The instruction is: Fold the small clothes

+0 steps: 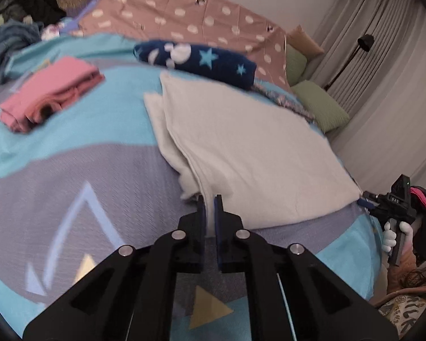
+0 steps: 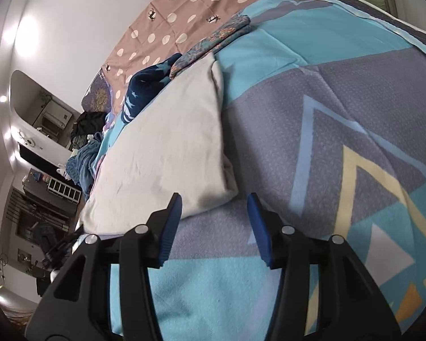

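Observation:
A folded white garment [image 1: 241,147] lies on the blue and grey bedspread [image 1: 85,187]. My left gripper [image 1: 210,199] is shut on its near corner, with a strip of white cloth between the fingers. The garment also shows in the right wrist view [image 2: 167,153]. My right gripper [image 2: 214,199] is open and empty, just in front of the garment's other near corner, over the bedspread [image 2: 326,142]. In the left wrist view the right gripper [image 1: 366,200] sits at the garment's right corner.
A folded pink garment [image 1: 48,93] lies at the left. A rolled navy star-print piece [image 1: 196,59] lies behind the white one, beside a patterned folded cloth [image 2: 213,39]. A dark clothes pile [image 1: 20,25] sits far left. Green pillows [image 1: 318,105] lie at the right.

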Available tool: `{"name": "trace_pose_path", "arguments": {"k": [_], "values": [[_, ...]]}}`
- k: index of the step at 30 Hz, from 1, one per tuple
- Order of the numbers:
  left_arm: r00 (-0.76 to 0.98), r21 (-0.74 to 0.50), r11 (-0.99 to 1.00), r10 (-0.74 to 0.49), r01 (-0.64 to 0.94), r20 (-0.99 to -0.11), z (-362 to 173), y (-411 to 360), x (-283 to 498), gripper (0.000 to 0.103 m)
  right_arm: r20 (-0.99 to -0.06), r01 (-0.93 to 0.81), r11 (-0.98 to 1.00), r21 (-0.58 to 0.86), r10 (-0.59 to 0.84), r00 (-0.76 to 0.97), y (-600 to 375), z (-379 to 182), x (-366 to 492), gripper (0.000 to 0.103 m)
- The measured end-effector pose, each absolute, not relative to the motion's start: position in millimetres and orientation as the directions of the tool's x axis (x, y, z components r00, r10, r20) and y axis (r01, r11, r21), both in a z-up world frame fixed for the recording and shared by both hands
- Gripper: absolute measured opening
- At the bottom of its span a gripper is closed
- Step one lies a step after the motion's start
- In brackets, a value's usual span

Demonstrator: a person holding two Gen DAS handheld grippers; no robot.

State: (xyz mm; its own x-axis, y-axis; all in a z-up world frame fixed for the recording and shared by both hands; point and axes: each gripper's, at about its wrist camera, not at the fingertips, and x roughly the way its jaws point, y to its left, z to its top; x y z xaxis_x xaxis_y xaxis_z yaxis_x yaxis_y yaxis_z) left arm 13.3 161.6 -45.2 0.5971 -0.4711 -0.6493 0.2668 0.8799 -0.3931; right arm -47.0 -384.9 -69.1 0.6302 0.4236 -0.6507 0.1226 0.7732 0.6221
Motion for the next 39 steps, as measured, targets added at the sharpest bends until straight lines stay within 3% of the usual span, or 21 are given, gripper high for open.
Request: {"name": "trace_pose_path", "arguments": {"k": [2,6,10,12,16,17,23,27,30,34,36,37,39], "values": [[0.609,-0.381,0.893,-0.443,0.239,-0.658,-43,176,9,0.0,-0.65,0.125,0.773,0.621,0.42,0.634,-387,-69,-54,0.05],[0.626,-0.345,0.933,-0.327,0.097,-0.708,-57,208,3,0.0,-0.661,0.147,0.778,0.611,0.399,0.636,-390,-71,-56,0.05],[0.626,-0.381,0.912,-0.387,0.152,-0.677,-54,194,-10,0.0,-0.652,0.131,0.802,0.582,0.364,0.665,-379,-57,-55,0.05],[0.619,-0.371,0.905,-0.416,0.208,-0.666,-49,176,-14,0.007,-0.645,0.085,0.823,0.562,0.371,0.668,-368,-47,-52,0.05],[0.601,-0.349,0.882,-0.472,0.318,-0.645,-39,134,-13,0.039,-0.652,0.023,0.86,0.51,0.37,0.662,-346,-36,-44,0.05],[0.597,-0.337,0.878,-0.478,0.34,-0.645,-38,125,-12,0.041,-0.656,0.02,0.864,0.504,0.367,0.659,-344,-36,-44,0.05],[0.559,-0.32,0.866,-0.494,0.384,-0.666,-45,96,1,0.041,-0.677,0.097,0.855,0.509,0.328,0.659,-359,-51,-52,0.05],[0.541,-0.239,0.918,-0.382,0.318,-0.749,-69,97,15,0.044,-0.68,0.151,0.832,0.534,0.317,0.661,-377,-62,-57,0.052],[0.54,-0.294,0.91,-0.411,0.293,-0.734,-70,106,18,0.043,-0.662,0.147,0.814,0.562,0.336,0.67,-384,-65,-56,0.053],[0.549,-0.25,0.917,-0.388,0.312,-0.74,-54,92,15,0.044,-0.63,0.084,0.82,0.566,0.364,0.686,-383,-61,-48,0.054],[0.545,-0.241,0.906,-0.404,0.348,-0.734,-44,74,15,0.044,-0.627,0.049,0.835,0.547,0.37,0.686,-381,-60,-41,0.047],[0.541,-0.241,0.898,-0.418,0.369,-0.73,-39,64,15,0.045,-0.628,0.029,0.842,0.538,0.378,0.68,-379,-60,-37,0.03],[0.529,-0.242,0.878,-0.447,0.412,-0.721,-31,40,16,0.048,-0.628,0.001,0.846,0.534,0.396,0.67,-377,-60,-32,0.018]]}}
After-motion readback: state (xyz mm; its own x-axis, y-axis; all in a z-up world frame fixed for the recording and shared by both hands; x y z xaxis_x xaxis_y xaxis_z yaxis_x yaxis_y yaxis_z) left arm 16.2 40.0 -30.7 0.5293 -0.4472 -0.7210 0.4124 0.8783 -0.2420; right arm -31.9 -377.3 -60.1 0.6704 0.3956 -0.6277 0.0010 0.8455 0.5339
